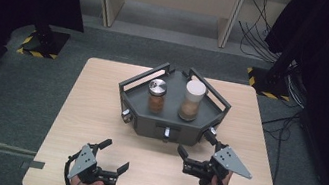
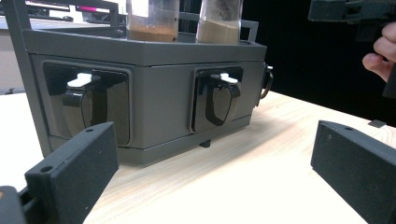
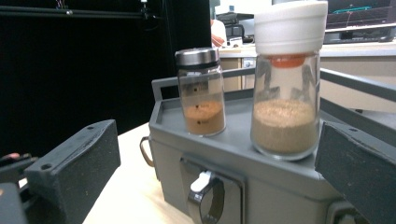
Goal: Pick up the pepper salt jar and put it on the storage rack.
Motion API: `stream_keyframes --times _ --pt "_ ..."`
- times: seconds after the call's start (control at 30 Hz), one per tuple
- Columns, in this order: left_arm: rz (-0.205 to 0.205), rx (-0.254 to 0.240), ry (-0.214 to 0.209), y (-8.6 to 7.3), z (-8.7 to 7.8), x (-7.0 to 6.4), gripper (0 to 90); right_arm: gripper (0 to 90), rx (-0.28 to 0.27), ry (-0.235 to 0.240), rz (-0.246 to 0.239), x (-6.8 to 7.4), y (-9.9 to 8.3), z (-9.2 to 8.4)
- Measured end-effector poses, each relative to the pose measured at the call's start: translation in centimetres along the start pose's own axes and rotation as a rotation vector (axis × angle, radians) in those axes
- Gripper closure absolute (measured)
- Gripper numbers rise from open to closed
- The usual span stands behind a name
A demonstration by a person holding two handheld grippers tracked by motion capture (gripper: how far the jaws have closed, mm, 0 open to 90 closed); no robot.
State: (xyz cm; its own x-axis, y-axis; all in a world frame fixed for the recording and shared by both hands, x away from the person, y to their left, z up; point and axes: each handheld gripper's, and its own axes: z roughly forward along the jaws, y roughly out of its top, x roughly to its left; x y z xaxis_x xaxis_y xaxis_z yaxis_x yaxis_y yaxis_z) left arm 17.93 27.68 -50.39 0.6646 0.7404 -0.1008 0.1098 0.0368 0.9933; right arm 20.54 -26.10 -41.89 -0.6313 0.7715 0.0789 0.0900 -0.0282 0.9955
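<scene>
A grey six-sided drawer stand (image 1: 147,122) sits at the table's middle. On its top stand two spice jars. The silver-lidded jar (image 1: 156,95) (image 3: 201,93) holds orange-brown powder, and the taller white-lidded jar (image 1: 192,100) (image 3: 286,84) holds tan powder. My left gripper (image 1: 115,155) (image 2: 210,177) is open near the front edge, facing two drawer fronts with ring handles (image 2: 222,98). My right gripper (image 1: 197,142) (image 3: 215,172) is open close to the stand's front right corner, level with the jars. Nothing is between either pair of jaws.
The stand has a low rail (image 1: 136,80) around its top. The wooden table (image 1: 94,106) has bare room left and right of the stand. Black stands and cables (image 1: 277,71) lie on the floor beyond the table. In the left gripper view the other hand (image 2: 380,51) appears at top right.
</scene>
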Motion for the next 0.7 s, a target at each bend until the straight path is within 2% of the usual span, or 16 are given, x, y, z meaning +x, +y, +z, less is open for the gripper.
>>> stream_keyframes --times 0.43,0.5,0.7 --pt "-0.001 -0.001 0.002 0.0 0.0 0.0 0.1 0.4 0.043 -0.003 0.048 0.1 -2.6 -1.1" --pt "-0.003 -0.001 0.002 0.0 0.0 0.0 0.1 0.4 0.057 0.005 0.039 0.1 -3.0 -1.1" --pt "-0.003 -0.001 0.003 0.0 0.0 0.0 0.1 0.4 0.070 0.015 0.054 0.3 -3.9 -1.3"
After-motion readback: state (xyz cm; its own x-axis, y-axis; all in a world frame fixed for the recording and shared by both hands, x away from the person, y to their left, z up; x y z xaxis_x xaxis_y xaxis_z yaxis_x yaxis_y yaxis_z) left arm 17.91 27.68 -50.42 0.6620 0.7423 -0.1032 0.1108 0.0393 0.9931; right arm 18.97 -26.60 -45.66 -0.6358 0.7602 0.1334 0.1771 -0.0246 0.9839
